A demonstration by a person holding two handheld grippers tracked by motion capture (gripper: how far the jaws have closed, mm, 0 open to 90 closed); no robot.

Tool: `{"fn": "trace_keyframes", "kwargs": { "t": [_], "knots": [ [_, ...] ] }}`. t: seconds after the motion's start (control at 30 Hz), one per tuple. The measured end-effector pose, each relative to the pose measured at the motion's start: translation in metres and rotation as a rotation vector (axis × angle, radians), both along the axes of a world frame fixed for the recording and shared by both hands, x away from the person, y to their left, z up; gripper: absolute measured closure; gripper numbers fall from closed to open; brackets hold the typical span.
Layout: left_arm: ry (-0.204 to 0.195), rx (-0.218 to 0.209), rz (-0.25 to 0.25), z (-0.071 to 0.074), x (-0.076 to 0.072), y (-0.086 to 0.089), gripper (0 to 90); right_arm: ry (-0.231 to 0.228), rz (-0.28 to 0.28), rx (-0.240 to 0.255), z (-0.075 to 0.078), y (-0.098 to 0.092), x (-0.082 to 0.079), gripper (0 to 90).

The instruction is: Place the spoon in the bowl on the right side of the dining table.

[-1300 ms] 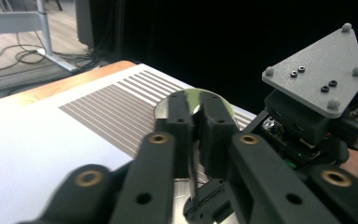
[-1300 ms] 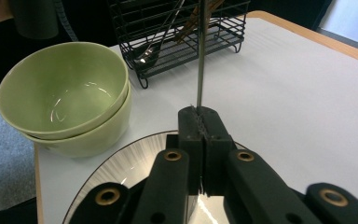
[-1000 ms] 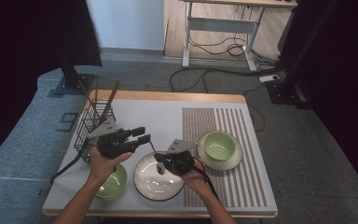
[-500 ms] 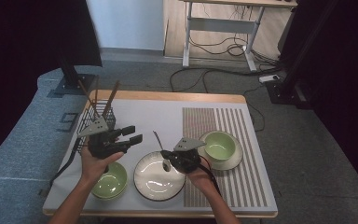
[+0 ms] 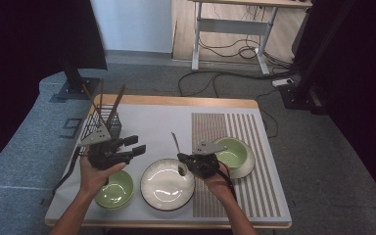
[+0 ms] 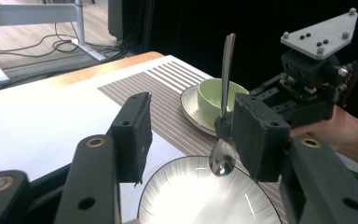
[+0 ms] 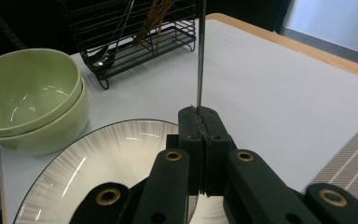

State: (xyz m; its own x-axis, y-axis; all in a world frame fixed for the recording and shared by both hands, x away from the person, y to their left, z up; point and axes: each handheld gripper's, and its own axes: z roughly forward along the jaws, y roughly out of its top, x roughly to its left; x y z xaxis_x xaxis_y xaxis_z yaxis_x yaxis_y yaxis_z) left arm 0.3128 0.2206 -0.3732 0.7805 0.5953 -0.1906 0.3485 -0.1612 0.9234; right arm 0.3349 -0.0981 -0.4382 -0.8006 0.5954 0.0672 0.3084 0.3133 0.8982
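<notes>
Since the earlier frames the right gripper (image 5: 185, 163) has carried the slim stainless-steel spoon (image 5: 177, 151) from above the plate's right part toward the striped mat, and the left gripper (image 5: 136, 145) has just been spreading its jaws, with nothing between them.

High view: the right gripper hangs at the right rim of the white ribbed round plate (image 5: 168, 184), its jaws pressed together on the spoon, whose handle points up and away. The left gripper hovers just in front of the black wire cutlery basket (image 5: 104, 125), jaws parted and empty. A pale green bowl (image 5: 114, 188) sits near the front left edge; another green bowl on a saucer (image 5: 232, 153) rests on the striped mat.

Left gripper view: between its own spread fingers (image 6: 133, 135) the spoon (image 6: 224, 116) stands nearly upright, bowl end down above the plate (image 6: 200, 200), pinched low on the handle by the right gripper (image 6: 223, 127).

Right gripper view: the jaws clamp the spoon's thin handle (image 7: 200, 56), which rises straight up; stacked green bowls (image 7: 28, 105) lie to the left, the basket (image 7: 130, 32) behind.

The spoon is likely light, stiff and smooth, so it may pivot or slip in a narrow pinch. Holding the flat handle across its width, just above the bowl end, seems steadiest.
</notes>
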Motion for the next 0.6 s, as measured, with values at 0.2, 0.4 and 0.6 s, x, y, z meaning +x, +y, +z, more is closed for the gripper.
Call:
{"fn": "trace_keyframes", "kwargs": {
  "t": [0.2, 0.4, 0.6],
  "knots": [
    [0.002, 0.013, 0.01, -0.002, -0.005, 0.003, 47.7, -0.006, -0.032, 0.016, 0.002, -0.013, 0.002, 89.4],
    [0.019, 0.0, 0.017, -0.009, -0.008, 0.009, 47.7, -0.011, -0.053, 0.028, 0.005, -0.022, 0.003, 89.4],
    [0.013, 0.019, 0.012, -0.011, -0.011, 0.008, 47.4, -0.011, -0.061, 0.033, 0.005, -0.026, 0.004, 89.4]
  ]
}}
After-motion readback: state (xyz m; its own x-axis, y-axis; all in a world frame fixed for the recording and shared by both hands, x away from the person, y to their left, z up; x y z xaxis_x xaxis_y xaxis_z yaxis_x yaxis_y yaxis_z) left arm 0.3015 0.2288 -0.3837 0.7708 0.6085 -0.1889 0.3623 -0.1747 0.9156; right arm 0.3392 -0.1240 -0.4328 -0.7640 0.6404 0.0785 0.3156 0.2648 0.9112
